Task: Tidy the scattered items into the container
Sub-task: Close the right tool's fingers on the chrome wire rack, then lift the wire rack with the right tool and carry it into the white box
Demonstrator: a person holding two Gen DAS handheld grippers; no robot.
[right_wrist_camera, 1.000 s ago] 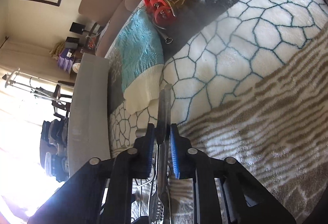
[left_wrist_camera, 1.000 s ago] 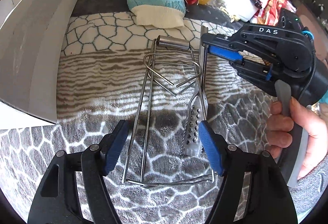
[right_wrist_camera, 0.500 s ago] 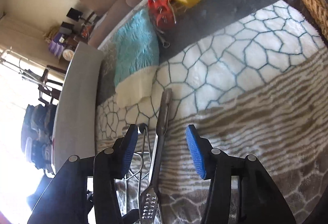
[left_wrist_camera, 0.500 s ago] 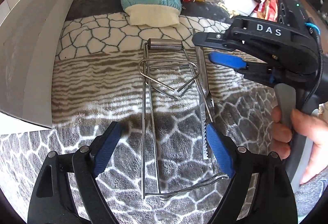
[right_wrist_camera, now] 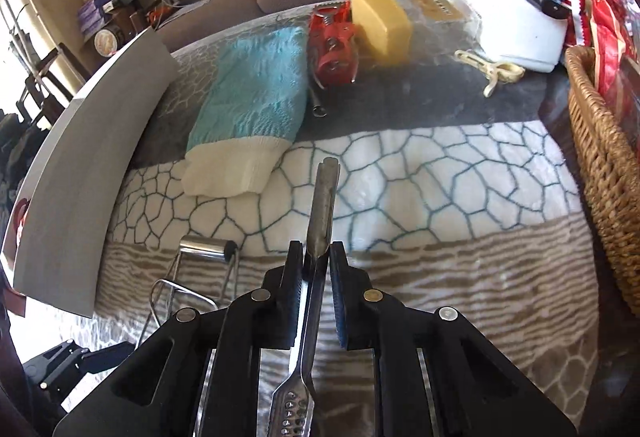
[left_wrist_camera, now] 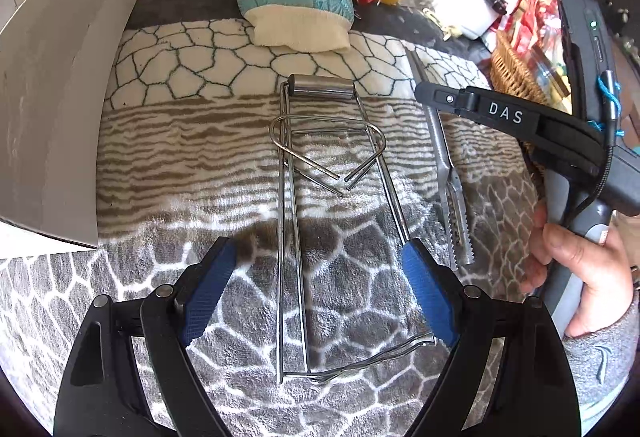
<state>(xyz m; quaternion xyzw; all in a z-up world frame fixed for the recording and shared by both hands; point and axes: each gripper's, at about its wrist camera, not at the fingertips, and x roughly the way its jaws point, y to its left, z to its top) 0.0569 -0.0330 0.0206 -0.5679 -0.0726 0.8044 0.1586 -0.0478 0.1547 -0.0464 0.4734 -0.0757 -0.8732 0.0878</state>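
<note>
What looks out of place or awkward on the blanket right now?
The right gripper holds the metal tongs at mid-handle, so both ends stick out. The wire rack lies flat between the open left gripper's fingers, not yet picked up. Nothing looks spilled or broken.

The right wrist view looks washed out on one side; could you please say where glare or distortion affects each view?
Right wrist view: window light blows out the left edge, and the pale grey board bows. Left wrist view: evenly lit, the steel wire rack sharp, dark corners, a soft shadow near the left gripper.
</note>
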